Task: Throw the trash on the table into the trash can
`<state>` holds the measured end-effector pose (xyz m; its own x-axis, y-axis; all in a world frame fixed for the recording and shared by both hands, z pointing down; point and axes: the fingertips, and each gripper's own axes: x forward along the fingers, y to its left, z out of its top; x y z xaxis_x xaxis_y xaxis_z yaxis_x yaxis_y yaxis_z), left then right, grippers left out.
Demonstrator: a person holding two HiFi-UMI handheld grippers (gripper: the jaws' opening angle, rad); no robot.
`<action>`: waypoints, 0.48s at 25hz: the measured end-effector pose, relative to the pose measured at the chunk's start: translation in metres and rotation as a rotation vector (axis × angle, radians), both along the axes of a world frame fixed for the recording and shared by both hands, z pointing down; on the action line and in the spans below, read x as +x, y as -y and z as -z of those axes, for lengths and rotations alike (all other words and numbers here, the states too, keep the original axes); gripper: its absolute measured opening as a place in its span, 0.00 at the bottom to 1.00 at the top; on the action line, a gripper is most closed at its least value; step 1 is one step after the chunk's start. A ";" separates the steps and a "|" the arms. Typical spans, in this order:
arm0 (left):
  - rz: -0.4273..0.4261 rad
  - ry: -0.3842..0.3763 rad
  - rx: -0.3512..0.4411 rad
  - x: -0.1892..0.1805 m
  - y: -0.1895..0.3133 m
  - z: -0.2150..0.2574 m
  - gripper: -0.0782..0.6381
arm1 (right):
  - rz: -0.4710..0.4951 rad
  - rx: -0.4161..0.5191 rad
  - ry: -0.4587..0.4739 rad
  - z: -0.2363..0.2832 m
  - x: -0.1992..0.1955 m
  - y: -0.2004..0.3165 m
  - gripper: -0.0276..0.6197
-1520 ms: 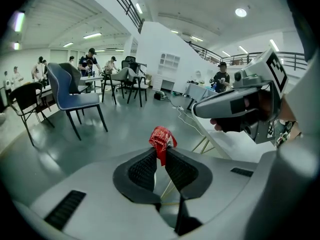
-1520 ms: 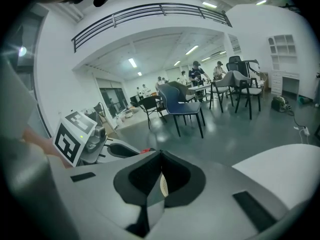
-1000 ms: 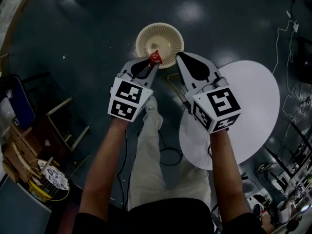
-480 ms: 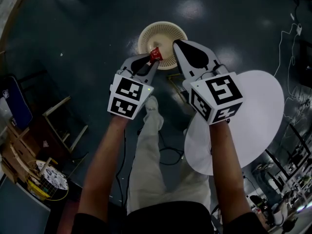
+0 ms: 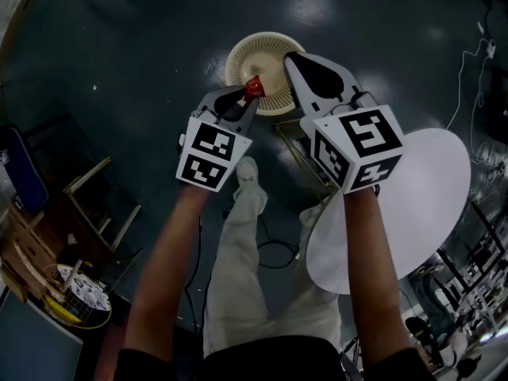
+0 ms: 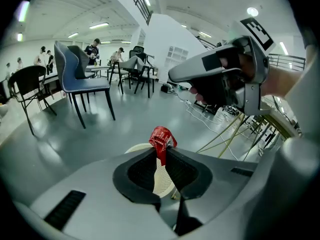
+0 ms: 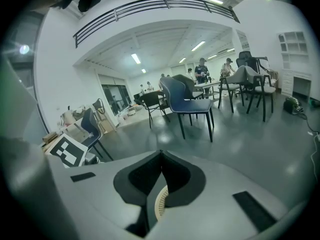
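Now the left gripper (image 5: 251,94) has come down closer to the trash can (image 5: 266,36), pinching a red wrapper (image 5: 254,86) just above it. The right gripper (image 5: 290,57) beside it is closed and empty. I think the drop is near.

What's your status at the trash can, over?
Left gripper shut on red wrapper, over trash can rim. Right gripper shut, empty. Nothing in the way.

crumpled glossy red wrapper (image 6: 161,138), pinched upright in tips of left gripper (image 6: 162,154), seen over near-left rim of trash can (image 5: 274,40). can round, cream, perforated, upright, open-topped. white round table (image 5: 429,197) right of can.
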<state>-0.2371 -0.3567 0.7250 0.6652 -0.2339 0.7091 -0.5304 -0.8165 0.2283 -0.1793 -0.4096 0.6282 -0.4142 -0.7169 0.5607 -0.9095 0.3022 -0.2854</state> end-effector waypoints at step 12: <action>-0.054 0.047 -0.021 -0.001 0.004 -0.059 0.20 | -0.044 -0.042 -0.035 -0.045 0.014 0.018 0.07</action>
